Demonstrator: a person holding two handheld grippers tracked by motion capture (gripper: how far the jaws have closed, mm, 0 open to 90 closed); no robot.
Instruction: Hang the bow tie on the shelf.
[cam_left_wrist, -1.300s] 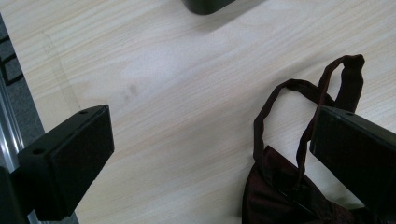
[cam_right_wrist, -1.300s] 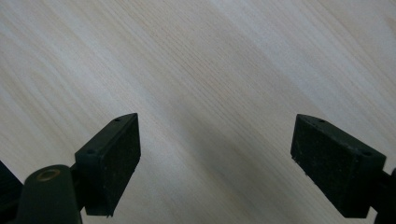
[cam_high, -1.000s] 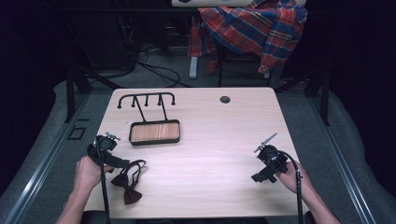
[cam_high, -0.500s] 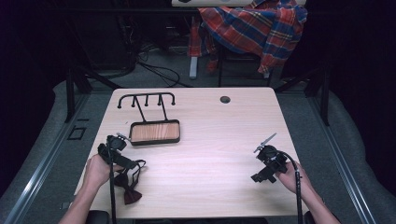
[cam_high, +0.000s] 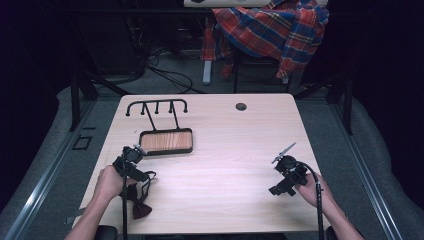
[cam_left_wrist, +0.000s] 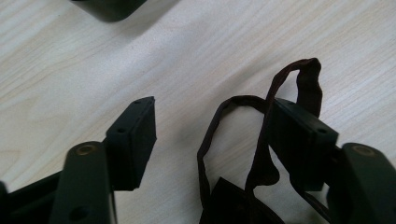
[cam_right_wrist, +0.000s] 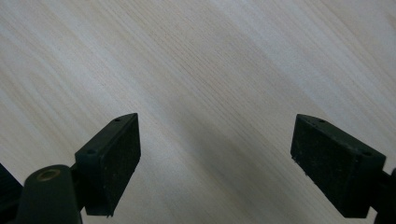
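A: One bow tie (cam_high: 140, 200) is lying at the near left of the surface (cam_high: 230, 150), dark maroon, its thin strap (cam_left_wrist: 261, 140) looping up off the wood.

B: And the left gripper (cam_left_wrist: 212, 130) is coming right down over that strap. In the left gripper view the loop is sitting between the two black jaws, draped against the inner face of one of them.

A: Are the jaws clamping it?

B: Not yet, by my reading. They have just been closing, but there is daylight between the other jaw and the strap, so they are standing apart with the strap inside the gap. Nothing is being lifted; the tie is resting on the wood.

A: Moving outward, the small stand (cam_high: 166, 140) with its wooden base and black hooked rail is waiting just beyond the left gripper (cam_high: 131, 161), hooks bare.

B: That looks like the destination, and it is sitting untouched. So I am judging this as the very start: the grasp is being made, and the carry and the hanging are all left.

A: And the other side?

B: The right gripper (cam_high: 285, 172) is idling well apart at the near right, jaws spread wide over bare wood in the right gripper view, holding nothing.
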